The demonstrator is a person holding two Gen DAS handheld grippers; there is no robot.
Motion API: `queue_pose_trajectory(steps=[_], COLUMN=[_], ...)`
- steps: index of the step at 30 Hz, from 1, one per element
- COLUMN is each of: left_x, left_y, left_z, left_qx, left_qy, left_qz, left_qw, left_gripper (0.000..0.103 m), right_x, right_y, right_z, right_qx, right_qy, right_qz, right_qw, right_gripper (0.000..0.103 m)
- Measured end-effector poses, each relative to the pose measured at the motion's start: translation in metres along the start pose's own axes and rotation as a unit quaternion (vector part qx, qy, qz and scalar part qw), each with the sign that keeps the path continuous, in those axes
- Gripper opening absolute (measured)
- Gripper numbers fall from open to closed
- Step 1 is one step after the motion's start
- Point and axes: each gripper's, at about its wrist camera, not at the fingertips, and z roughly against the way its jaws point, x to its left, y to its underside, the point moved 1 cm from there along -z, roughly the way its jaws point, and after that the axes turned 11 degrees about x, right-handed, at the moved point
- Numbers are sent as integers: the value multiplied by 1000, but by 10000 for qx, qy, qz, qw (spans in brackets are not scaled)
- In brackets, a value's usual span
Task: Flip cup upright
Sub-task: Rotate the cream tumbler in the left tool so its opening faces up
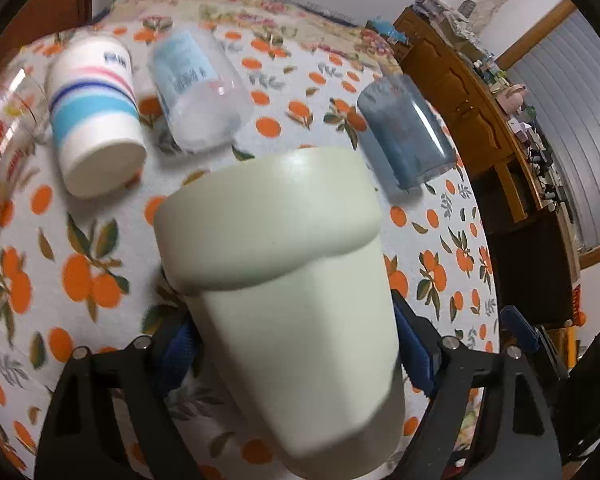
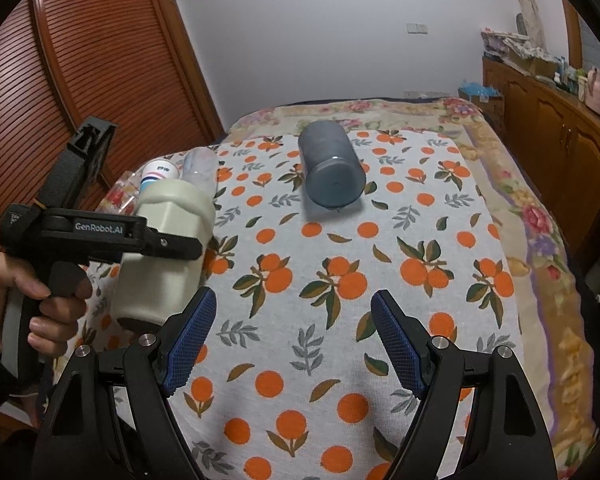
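Our left gripper (image 1: pixel 296 360) clamps the pale green plastic cup (image 1: pixel 284 280), lifted off the orange-print tablecloth (image 2: pixel 340 240); our right gripper (image 2: pixel 292 340) hangs wide open, holding nothing, above the cloth

- The right hand-held gripper (image 2: pixel 290 342) hovers with its jaws spread over bare orange-print cloth (image 2: pixel 340 272); nothing lies between it and the grey-blue cup (image 2: pixel 332 168).
- The pale green cup (image 1: pixel 284 280), clamped in the left hand-held gripper (image 1: pixel 296 356), blocks that side's forward path.
- Behind it, the striped cup (image 1: pixel 96 116) and clear cup (image 1: pixel 198 88) lie close together.
- A wooden cabinet (image 2: pixel 560 136) borders the bed's right edge.
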Motion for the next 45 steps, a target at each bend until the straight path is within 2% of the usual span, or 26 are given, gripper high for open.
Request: queue_pose_trajectory(steps=[7,15,26,34,38,45], left_x=[0,-16,-29,-31,-33,-28], left_y=[4,19,20,23,28,34], left_z=[26,46,31,31,30,34], left_qx=[-667,-1294,-1412,-1513,-1584,-1538], left_qy=[-290,-939,-1211,-1133,-1215,-1085], left_qz=[-423,-1123,-1429,-1514,-1565,-1470], left_qw=[9965,9807,9721,9702,9673,9711], left_gripper=[83,81,81,84,85,86], right_x=[2,7,9,7,11,19], right_y=[1,2,3,3,2,-2], right_z=[-4,-11,-13,-14,-12,-10], right_qx=[50,112,130,108,79,-7], right_qy=[-28,-31,-23,-13,-44,-28], right_qz=[-10,-2,-8,-31,-15,28], right_qw=[10000,9999,9999,9999,10000,10000], right_gripper=[82,82,82,82,82,82])
